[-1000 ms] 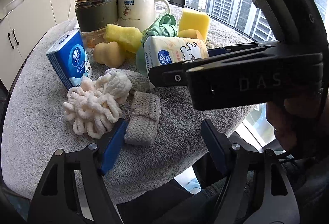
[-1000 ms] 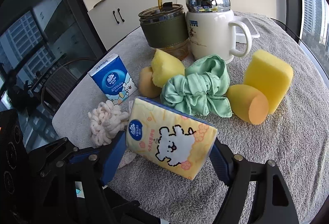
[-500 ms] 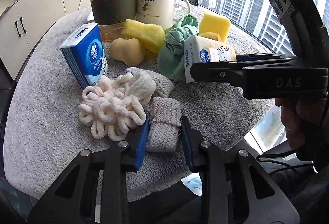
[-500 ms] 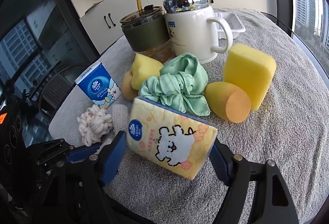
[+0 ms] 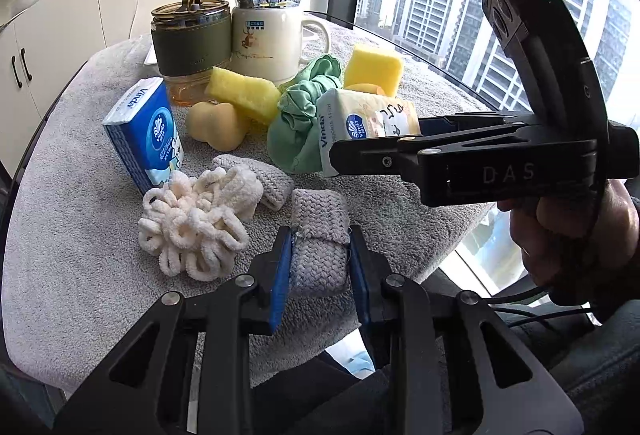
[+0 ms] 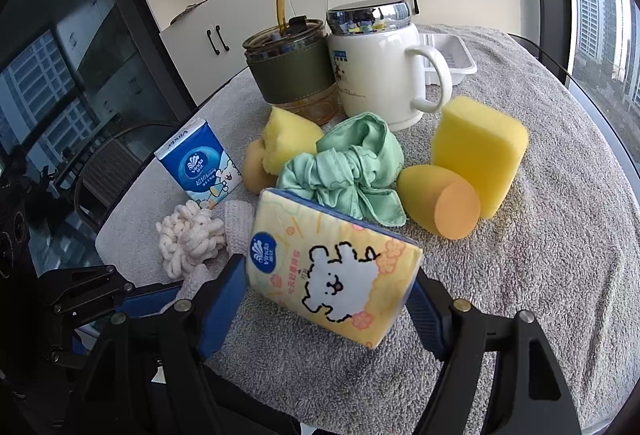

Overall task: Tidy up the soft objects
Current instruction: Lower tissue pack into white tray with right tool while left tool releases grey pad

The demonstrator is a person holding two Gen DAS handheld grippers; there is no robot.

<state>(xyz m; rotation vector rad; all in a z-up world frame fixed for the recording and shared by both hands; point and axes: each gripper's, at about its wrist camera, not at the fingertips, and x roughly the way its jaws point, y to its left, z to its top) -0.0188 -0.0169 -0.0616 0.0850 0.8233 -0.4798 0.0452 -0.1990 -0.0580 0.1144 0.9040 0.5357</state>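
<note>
My left gripper (image 5: 318,267) is clamped on the grey knit cloth (image 5: 319,231) at the towel's (image 5: 72,243) near edge, the cream loop scrunchie (image 5: 196,223) just to its left. My right gripper (image 6: 326,291) squeezes the yellow tissue pack (image 6: 332,267), tilted, in front of the green scrunchie (image 6: 348,171); my right hand (image 5: 576,231) grips its handle, arm level across the table.

Bright daylight from the tall glass window (image 5: 460,7), slightly blown out. Strong fisheye bending and dark vignette at edges; centre sharp, w/ soft shadows.

Round table (image 6: 580,195), grey towel (image 5: 80,235) cover
</note>
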